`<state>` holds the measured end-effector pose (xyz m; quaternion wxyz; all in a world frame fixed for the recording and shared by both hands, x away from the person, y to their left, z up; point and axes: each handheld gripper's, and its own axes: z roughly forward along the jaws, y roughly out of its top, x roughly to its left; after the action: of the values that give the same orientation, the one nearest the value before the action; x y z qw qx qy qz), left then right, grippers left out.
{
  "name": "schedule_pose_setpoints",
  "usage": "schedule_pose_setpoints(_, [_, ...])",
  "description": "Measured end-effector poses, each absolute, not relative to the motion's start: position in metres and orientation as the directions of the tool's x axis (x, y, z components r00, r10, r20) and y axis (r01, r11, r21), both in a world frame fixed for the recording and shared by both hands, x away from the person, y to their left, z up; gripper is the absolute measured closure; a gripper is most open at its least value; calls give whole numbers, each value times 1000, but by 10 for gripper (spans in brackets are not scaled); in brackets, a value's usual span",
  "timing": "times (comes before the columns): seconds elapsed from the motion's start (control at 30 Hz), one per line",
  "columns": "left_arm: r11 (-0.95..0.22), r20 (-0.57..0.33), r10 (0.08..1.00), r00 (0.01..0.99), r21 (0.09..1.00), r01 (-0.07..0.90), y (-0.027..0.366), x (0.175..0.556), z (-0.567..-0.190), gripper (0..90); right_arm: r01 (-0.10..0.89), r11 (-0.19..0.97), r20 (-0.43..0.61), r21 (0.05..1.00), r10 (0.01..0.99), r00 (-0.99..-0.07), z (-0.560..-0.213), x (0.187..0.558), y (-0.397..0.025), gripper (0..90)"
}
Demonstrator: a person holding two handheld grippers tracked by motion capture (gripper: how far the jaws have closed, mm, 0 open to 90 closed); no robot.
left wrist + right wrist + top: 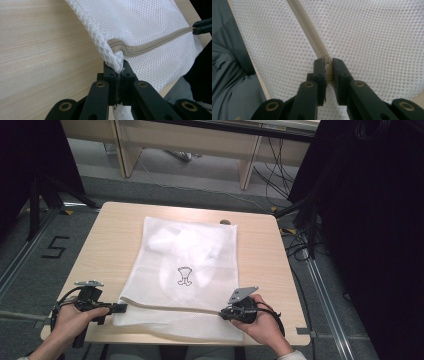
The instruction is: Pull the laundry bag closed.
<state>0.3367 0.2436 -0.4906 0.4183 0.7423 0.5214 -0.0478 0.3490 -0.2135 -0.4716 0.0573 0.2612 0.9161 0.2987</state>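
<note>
A: High view first. Where's the bag sitting?

B: The mesh bag (185, 270) is lying flat on the table (105, 245), centre, its near edge reaching the table's near edge. The zipper (172, 307) is running left to right across the near end. A small black drawing (184, 276) is showing mid-bag.

A: Grippers?

B: The left gripper (121, 308) is sitting at the bag's near left corner, the right gripper (223, 314) at the zipper's right end. A hand is gripping each one.

A: Left gripper view?

B: Jaws are clenching the bag's corner (117, 63) just beside the zipper's end (120, 48). Mesh is bunching up between them. The other gripper's tips are showing far right on the zipper line (203, 26).

A: Right gripper view?

B: Jaws are pinching something beige on the zipper (312, 32), right where the tape ends between them. Probably the pull tab (328, 71), though I can't tell for sure. Mesh is lying on both sides; the table's edge (249, 53) is running along the left.
</note>
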Motion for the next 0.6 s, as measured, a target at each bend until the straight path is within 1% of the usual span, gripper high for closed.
schedule_pose_setpoints(0.03, [-104,-506,735,451,573,813,243,337,-491,860,452,689,50,566,519,-854,-470,349,-215,827])
schedule_pose_setpoints(0.07, [-105,-508,734,452,572,814,243,337,-491,860,491,662,80,566,549,-832,-471,346,-214,827])
schedule_pose_setpoints(0.1, [-108,-510,731,454,570,815,243,337,-491,860,467,670,73,577,527,-846,-471,347,-215,827])
schedule_pose_setpoints(0.17, [-105,-505,737,449,571,814,244,337,-491,860,453,684,58,571,517,-854,-472,349,-217,827])
schedule_pose_setpoints(0.33, [-103,-505,736,450,574,812,243,337,-491,859,469,686,64,556,528,-847,-470,348,-220,827])
schedule_pose_setpoints(0.37, [-106,-502,738,451,573,813,243,337,-491,860,469,671,72,574,529,-846,-472,348,-219,827])
schedule_pose_setpoints(0.4, [-103,-508,735,449,570,815,244,337,-491,860,466,690,64,554,522,-850,-470,348,-220,827])
schedule_pose_setpoints(0.43, [-106,-512,731,451,567,817,244,337,-490,860,495,671,59,552,561,-826,-471,347,-220,827])
schedule_pose_setpoints(0.47, [-105,-512,731,451,569,816,244,337,-490,860,495,671,59,552,561,-826,-471,347,-220,827])
schedule_pose_setpoints(0.5, [-107,-510,731,454,571,814,244,337,-490,860,475,675,71,565,533,-843,-471,348,-221,827])
schedule_pose_setpoints(0.53, [-106,-508,733,451,570,815,244,337,-490,859,457,682,61,572,520,-852,-471,349,-221,827])
schedule_pose_setpoints(0.6, [-106,-507,735,450,570,815,245,337,-490,859,463,685,58,563,526,-849,-472,349,-222,827])
